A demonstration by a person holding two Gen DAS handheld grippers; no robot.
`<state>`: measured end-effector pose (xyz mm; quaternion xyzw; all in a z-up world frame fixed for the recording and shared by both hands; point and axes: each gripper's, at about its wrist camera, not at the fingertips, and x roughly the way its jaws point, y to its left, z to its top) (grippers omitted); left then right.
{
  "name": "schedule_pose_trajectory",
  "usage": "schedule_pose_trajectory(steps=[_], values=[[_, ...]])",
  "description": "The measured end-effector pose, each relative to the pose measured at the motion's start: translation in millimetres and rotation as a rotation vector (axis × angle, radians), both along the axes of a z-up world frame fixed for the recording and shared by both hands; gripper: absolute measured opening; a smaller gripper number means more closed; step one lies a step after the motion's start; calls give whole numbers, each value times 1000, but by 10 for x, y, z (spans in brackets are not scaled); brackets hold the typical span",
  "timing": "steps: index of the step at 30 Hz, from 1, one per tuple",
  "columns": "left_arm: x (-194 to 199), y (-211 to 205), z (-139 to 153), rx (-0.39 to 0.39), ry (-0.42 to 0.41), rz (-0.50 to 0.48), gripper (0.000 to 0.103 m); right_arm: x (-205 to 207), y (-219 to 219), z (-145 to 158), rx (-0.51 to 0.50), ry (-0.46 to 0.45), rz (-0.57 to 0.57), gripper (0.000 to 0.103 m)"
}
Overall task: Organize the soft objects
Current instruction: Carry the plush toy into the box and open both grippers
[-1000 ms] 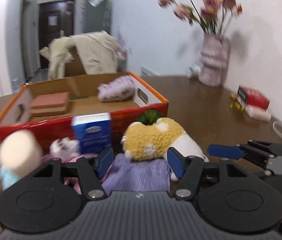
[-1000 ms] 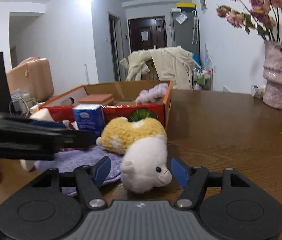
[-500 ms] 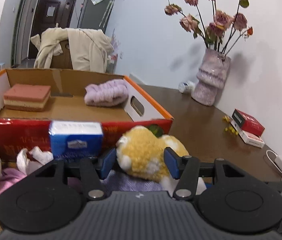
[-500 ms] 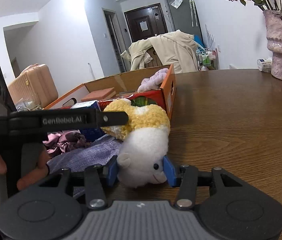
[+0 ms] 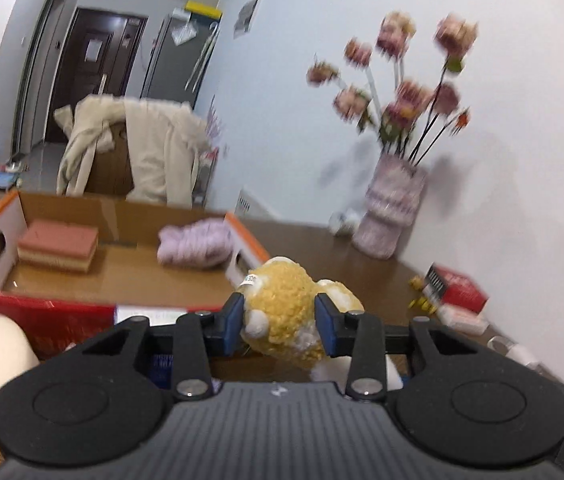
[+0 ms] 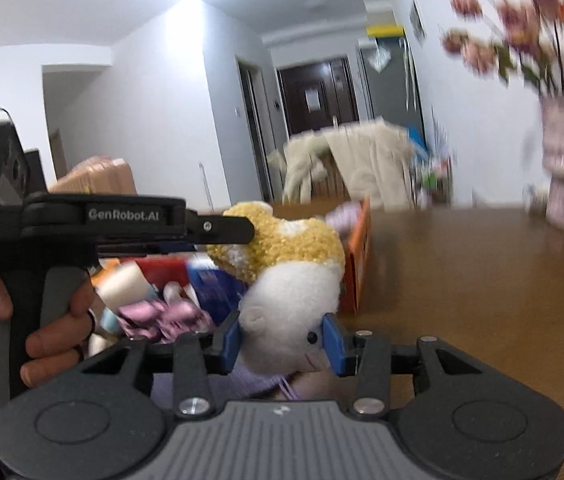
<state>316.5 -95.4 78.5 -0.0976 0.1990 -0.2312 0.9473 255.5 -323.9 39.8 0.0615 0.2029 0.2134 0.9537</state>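
Brown wooden table [image 6: 482,280] is seen with a cardboard box [image 5: 122,276] on it, a pink sponge [image 5: 58,244] and a lilac cloth [image 5: 194,242] kept inside. Just in front of the box, the plush toy [image 5: 282,312] is held off the table: its yellow end is pinched by the left tongs [image 5: 278,322], its white head [image 6: 290,320] clamped by the right tongs [image 6: 282,340]. Background's blurry.

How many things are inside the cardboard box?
2. A pink-and-tan sponge block sits on the left side of the box; a fluffy lilac cloth lies at the right. The near wall may hide more.
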Motion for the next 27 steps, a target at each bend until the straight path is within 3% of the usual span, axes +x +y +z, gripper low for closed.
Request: schedule_pose_trajectory(steps=[5,7,11,14,21,27], values=[[-247,132,295,-47,-56,-2,39,-293,97,374,-37,-86,4,42],[-197,206,385,-82,-39,0,39,-287,143,468,-46,-99,6,42],[190,323,526,-100,2,-11,39,-9,218,642,-65,-100,13,42],[641,387,552,-104,51,-3,39,440,253,714,-51,-67,20,42],[1642,428,157,-115,207,26,38,1401,464,554,-110,53,-5,42],[2071,261,-260,-20,349,35,37,1785,653,227,-249,148,-44,42]])
